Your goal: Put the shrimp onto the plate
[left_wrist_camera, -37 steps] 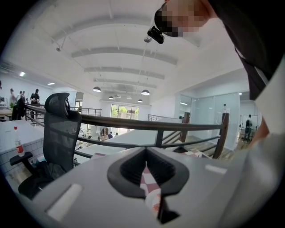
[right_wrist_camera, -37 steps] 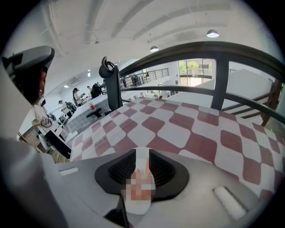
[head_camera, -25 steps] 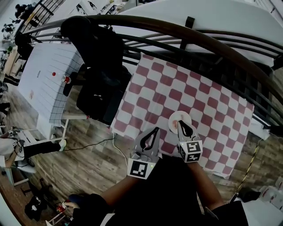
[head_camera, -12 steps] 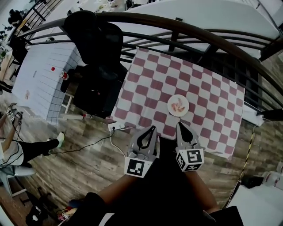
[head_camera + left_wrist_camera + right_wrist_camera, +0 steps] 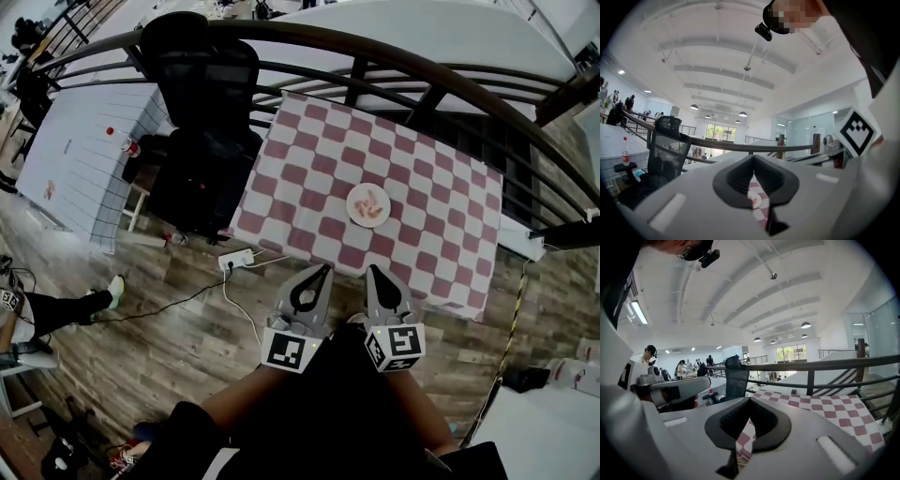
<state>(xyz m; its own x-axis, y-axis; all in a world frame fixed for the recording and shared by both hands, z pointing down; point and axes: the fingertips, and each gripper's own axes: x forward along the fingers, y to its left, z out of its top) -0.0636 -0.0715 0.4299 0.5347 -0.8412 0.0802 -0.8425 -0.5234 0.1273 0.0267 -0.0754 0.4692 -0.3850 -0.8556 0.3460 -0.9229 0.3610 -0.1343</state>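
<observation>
Head view: the shrimp (image 5: 372,206) lie on the plate (image 5: 350,205), which sits on the checked tablecloth (image 5: 309,178). Left gripper (image 5: 324,270) and right gripper (image 5: 372,270) hang well short of the plate, jaws closed, empty. Judgement: placement looks complete, so neither needs to carry anything.

No word, number or brand name can be read in any view. The only printed marks are black-and-white square patterns, which are not letters. One is on the marker cube (image 5: 286,351) of the left gripper (image 5: 323,272), at about 7 o'clock in the head view. The other is on the second cube (image 5: 395,345), on the right gripper (image 5: 373,272), at about 5 o'clock. The left gripper view shows that second cube at 3 o'clock.
</observation>
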